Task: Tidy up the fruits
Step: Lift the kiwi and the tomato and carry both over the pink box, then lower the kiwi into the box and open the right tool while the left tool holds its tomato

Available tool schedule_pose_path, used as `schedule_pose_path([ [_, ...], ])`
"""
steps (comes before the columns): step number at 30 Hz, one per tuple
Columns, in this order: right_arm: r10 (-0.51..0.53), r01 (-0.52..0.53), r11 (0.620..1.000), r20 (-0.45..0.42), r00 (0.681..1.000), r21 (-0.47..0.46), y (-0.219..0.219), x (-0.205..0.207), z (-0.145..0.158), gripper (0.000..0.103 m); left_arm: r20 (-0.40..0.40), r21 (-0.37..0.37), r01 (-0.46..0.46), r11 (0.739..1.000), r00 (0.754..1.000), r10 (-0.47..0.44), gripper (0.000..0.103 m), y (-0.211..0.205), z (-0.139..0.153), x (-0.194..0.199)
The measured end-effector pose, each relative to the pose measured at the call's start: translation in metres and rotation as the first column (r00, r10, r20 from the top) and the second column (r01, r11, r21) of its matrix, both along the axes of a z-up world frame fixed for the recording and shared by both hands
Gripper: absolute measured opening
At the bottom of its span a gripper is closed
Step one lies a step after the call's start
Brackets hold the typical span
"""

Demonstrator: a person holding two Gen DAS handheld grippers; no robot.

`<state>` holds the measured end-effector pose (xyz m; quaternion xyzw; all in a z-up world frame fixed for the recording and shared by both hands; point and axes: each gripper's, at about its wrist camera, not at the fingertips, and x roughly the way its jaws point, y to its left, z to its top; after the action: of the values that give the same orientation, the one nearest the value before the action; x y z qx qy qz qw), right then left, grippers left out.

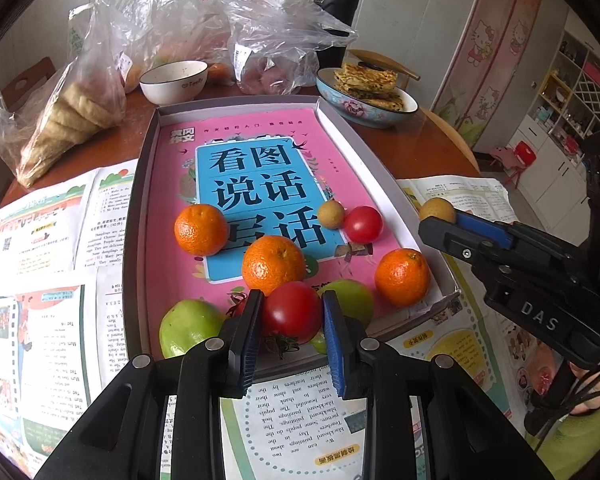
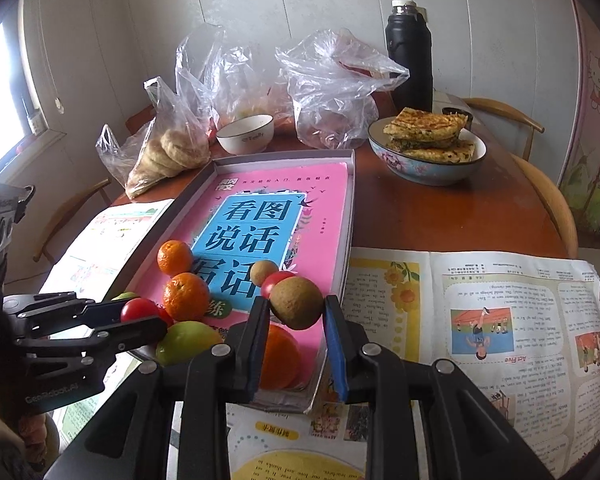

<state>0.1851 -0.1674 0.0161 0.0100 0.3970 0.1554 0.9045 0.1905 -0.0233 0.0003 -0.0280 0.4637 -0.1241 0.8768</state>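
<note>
— Pinching anything, the left gripper (image 1: 291, 314)?
— It's squeezing a tomato (image 1: 292, 312) over the tray (image 1: 140, 184) (near edge). The right gripper (image 2: 296, 308) is clamping a brown fruit (image 2: 296, 302) above it.

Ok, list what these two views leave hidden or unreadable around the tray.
- Left wrist view: one green fruit is mostly behind the held tomato and the left gripper.
- Right wrist view: the near orange is partly behind the right gripper and its brown fruit.
- Both views: contents of the far plastic bags blur through the film.
- Newspaper print: too small.
</note>
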Motion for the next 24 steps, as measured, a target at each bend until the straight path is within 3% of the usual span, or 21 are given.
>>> schedule_pose_path([
  [24, -0.006, 0.004, 0.998, -0.034, 0.999, -0.062, 0.012, 0.019, -0.016, 0.028, -0.003, -0.014, -0.010, 1.000, 1.000, 0.010, 0.030, 0.006, -0.002, 0.001],
])
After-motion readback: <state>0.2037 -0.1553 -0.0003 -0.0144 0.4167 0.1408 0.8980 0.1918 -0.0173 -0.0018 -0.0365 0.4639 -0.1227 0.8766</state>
